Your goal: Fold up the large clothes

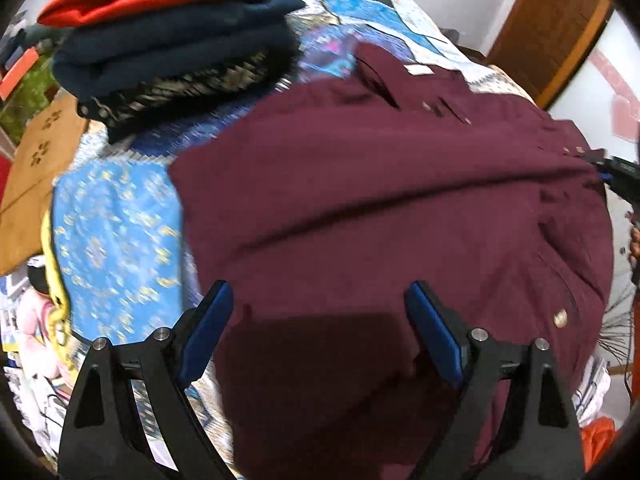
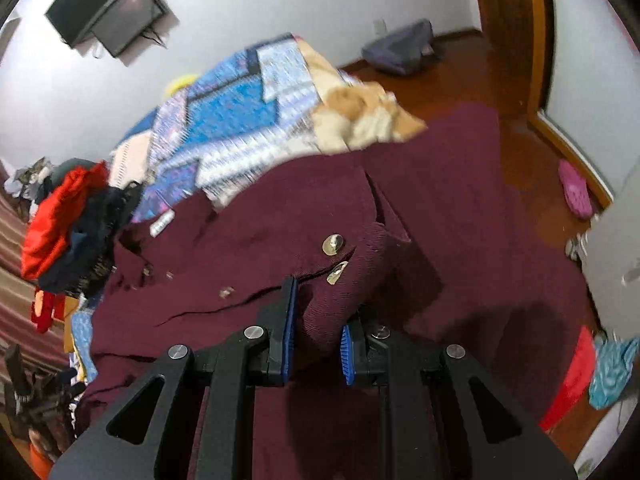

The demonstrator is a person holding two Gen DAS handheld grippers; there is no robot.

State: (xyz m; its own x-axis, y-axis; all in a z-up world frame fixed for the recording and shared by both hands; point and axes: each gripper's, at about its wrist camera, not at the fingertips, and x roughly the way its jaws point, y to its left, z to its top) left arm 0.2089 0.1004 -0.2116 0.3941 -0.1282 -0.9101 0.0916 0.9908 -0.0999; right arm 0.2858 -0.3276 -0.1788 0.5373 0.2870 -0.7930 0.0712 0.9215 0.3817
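A large maroon coat (image 1: 380,208) with brass buttons lies spread on a bed with a blue patchwork quilt (image 1: 116,240). My left gripper (image 1: 320,304) is open, its blue pads wide apart just above the coat's near part, holding nothing. In the right wrist view the coat (image 2: 280,220) drapes over the bed's edge toward the floor. My right gripper (image 2: 316,320) is shut on a bunched fold of the coat's buttoned front, just below two brass buttons (image 2: 333,245). The right gripper also shows at the far right of the left wrist view (image 1: 620,176).
A stack of folded clothes, red on top of dark blue (image 1: 172,32), sits on the quilt beyond the coat, and shows in the right wrist view (image 2: 68,224). A wooden floor (image 2: 520,152) with scattered items, a door frame (image 2: 508,20) and a wall-mounted TV (image 2: 108,12) lie beyond.
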